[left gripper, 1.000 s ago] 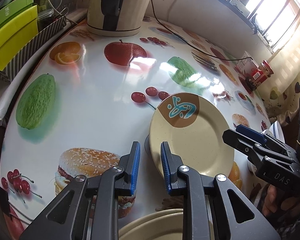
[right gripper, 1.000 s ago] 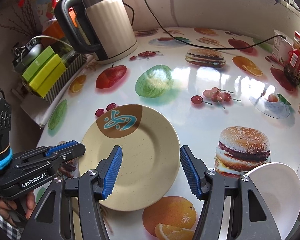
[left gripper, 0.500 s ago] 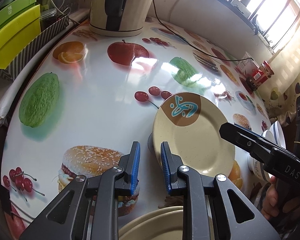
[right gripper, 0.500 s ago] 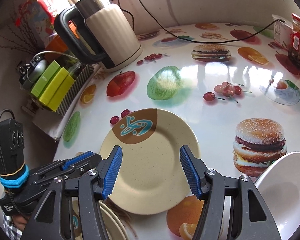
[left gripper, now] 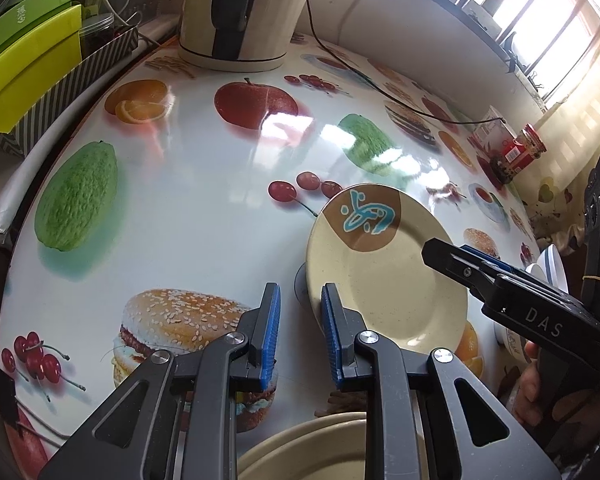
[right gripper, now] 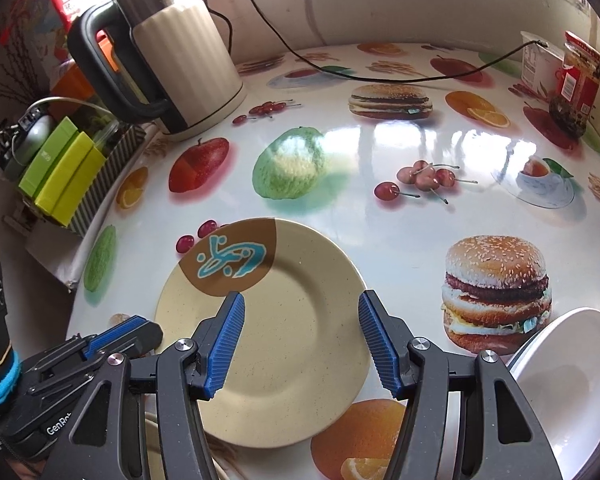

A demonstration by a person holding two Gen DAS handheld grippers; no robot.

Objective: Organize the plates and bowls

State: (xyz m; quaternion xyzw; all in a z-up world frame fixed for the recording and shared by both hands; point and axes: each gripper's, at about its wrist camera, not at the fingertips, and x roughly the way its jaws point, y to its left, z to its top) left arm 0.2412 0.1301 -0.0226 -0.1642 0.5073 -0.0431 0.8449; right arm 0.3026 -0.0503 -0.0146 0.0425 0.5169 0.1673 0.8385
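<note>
A cream plate with a brown patch and a blue design lies flat on the fruit-print table; it also shows in the left wrist view. My right gripper hovers over the plate's near half, open, with nothing gripped. My left gripper stands just left of the plate's rim with a narrow gap between its pads and only table showing in it. A stack of cream plates sits under the left gripper at the near edge. A white bowl is at the near right.
A cream kettle with a black handle stands at the back left, its cord running across the back. Green boxes in a striped tray sit off the left edge. A red-labelled jar and a carton stand far right.
The right gripper has rolled slightly and edged a little further over the plate. The left gripper and the plate have stayed where they were.
</note>
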